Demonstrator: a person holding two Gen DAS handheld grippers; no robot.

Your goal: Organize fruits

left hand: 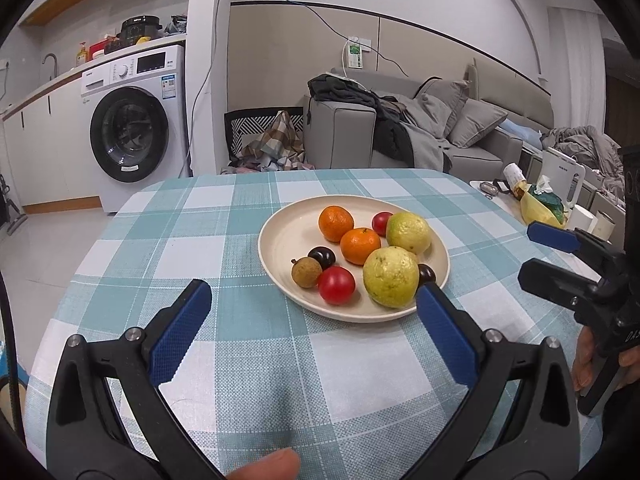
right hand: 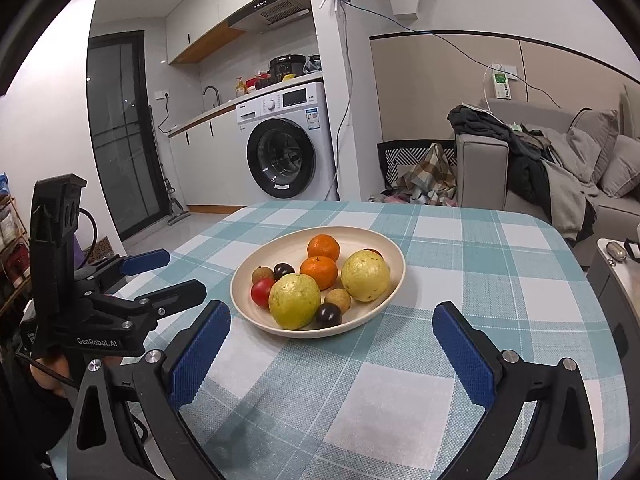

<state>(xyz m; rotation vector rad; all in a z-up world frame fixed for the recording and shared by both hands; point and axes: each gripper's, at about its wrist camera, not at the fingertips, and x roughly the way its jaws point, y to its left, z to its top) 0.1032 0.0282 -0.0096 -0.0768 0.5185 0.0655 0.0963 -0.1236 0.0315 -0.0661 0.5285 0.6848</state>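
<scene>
A cream plate (left hand: pixel 280 240) (right hand: pixel 256 268) sits on the checked table and holds two yellow-green guavas (left hand: pixel 390 276) (right hand: pixel 294 300), two oranges (left hand: pixel 359 245) (right hand: pixel 319 271), red tomatoes (left hand: pixel 337 285) (right hand: pixel 261 292), dark plums (left hand: pixel 322 257) (right hand: pixel 328 314) and brown longans (left hand: pixel 306 272) (right hand: pixel 338 299). My left gripper (left hand: pixel 314 294) is open and empty, just short of the plate's near rim; it also shows in the right wrist view (right hand: pixel 176 272). My right gripper (right hand: pixel 332 320) is open and empty in front of the plate; it also shows in the left wrist view (left hand: pixel 532 252).
The teal-and-white checked tablecloth (left hand: pixel 240 340) covers the table. A side table at the right (left hand: pixel 504 200) carries a yellow bag, cups and a kettle. A washing machine (left hand: pixel 132 128), a laundry basket and a grey sofa (left hand: pixel 440 132) stand beyond the table.
</scene>
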